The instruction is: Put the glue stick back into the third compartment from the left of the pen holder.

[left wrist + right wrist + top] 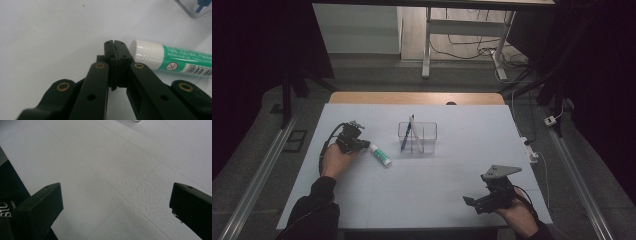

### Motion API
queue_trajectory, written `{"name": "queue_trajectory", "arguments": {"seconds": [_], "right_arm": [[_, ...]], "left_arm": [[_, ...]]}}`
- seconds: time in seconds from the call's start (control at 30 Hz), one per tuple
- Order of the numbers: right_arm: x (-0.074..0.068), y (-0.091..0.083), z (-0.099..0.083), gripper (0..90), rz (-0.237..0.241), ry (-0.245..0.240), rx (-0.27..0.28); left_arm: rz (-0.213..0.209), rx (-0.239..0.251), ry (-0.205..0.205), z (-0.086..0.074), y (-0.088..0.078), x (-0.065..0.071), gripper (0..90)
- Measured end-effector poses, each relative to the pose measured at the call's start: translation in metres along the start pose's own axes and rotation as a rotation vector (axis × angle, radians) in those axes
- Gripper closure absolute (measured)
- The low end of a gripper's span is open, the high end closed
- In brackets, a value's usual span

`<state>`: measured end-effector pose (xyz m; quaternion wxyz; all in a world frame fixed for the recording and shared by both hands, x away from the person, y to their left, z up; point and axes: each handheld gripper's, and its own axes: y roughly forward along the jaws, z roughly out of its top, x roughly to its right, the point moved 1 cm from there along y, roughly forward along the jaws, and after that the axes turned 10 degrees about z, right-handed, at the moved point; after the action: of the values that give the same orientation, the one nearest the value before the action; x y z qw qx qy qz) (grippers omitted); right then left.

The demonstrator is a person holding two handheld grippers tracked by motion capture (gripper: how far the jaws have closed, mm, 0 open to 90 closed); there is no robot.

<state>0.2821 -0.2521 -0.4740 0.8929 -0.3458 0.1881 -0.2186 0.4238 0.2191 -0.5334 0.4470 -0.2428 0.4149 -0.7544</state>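
White-topped desk (422, 180) in a dim room | right gripper (479, 201) at 5 o'clock, jaws wide apart, idle | left gripper (115, 45) at 9 o'clock, jaws together on nothing, tips just beside glue stick (172, 61) cap | clear organiser (424, 135) at 12 | step: grasp missed; next: reopen, straddle the tube.

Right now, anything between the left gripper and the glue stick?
Nothing visible. The left gripper is shut with nothing between its jaws, its tips right beside the glue stick's white cap, which lies on the table.
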Motion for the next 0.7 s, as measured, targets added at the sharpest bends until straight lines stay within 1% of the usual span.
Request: {"name": "queue_trajectory", "arguments": {"seconds": [0.17, 0.23, 0.33, 0.43, 0.53, 0.7], "right_arm": [[0.000, 0.001, 0.000, 0.0, 0.001, -0.002, -0.003], [0.000, 0.001, 0.000, 0.0, 0.001, -0.004, -0.004], [0.000, 0.001, 0.000, 0.0, -0.001, -0.007, -0.006], [0.000, 0.001, 0.000, 0.0, -0.001, -0.007, -0.009], [-0.001, 0.001, 0.000, 0.0, 0.000, -0.010, -0.013], [-0.001, 0.001, 0.000, 0.0, 0.000, -0.010, -0.015]], "left_arm": [[-0.022, -0.012, 0.020, 0.001, 0.003, 0.004, 88.3], [-0.021, -0.016, 0.020, 0.001, 0.003, 0.005, 88.4], [-0.033, -0.018, 0.018, 0.000, 0.003, 0.006, 88.4], [-0.043, -0.020, 0.027, 0.001, 0.003, 0.009, 88.4], [-0.062, -0.021, 0.040, 0.002, 0.004, 0.014, 88.4], [-0.078, -0.032, 0.071, 0.004, 0.003, 0.029, 88.4]]}}
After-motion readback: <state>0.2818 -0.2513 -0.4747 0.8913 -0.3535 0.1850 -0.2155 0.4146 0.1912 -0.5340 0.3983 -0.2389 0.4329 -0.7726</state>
